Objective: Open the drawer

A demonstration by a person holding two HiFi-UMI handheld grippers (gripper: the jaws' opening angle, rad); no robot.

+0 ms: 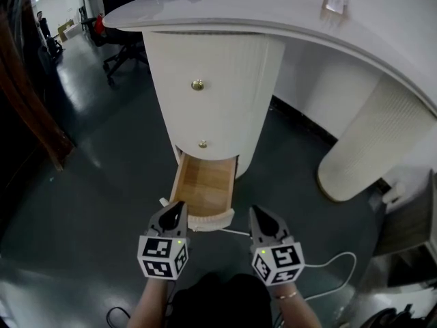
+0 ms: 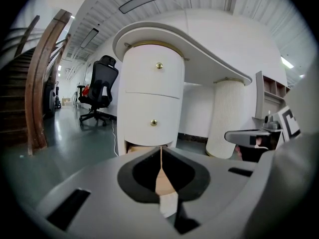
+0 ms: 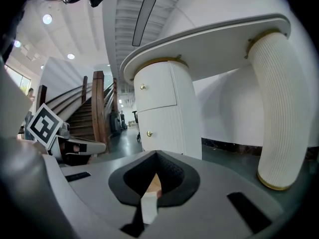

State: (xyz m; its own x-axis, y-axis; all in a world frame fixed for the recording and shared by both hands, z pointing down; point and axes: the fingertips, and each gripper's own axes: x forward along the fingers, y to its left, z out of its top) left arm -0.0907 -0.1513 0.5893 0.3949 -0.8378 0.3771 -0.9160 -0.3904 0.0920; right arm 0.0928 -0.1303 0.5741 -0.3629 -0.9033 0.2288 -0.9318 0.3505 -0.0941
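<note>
Head view: the bottom drawer [image 1: 203, 180] of the round white cabinet [image 1: 218, 87] is pulled out, its bare wooden inside showing. Its curved white front [image 1: 213, 219] lies between the two grippers. The left gripper [image 1: 176, 212] has its tip just beside the front's left end. The right gripper [image 1: 259, 217] sits just off the right end. Whether either touches the front cannot be told here. Two brass knobs [image 1: 197, 85] stand on the cabinet beyond the grippers.

Left gripper view: the left gripper [image 2: 161, 156] has its jaws pressed together in a thin line, with nothing clamped. The open drawer [image 2: 142, 149] lies straight ahead and low, under the cabinet [image 2: 152, 98]. An office chair [image 2: 102, 88] stands far ahead to the left, and the right gripper's marker cube [image 2: 288, 123] is at the right.

Right gripper view: the right gripper [image 3: 156, 156] also has its jaws together, holding nothing. Drawer wood [image 3: 153, 183] shows through the window behind its tips. The cabinet [image 3: 164, 108] rises ahead, a ribbed desk leg [image 3: 281, 113] to the right, and the left gripper's marker cube [image 3: 45, 125] to the left.
</note>
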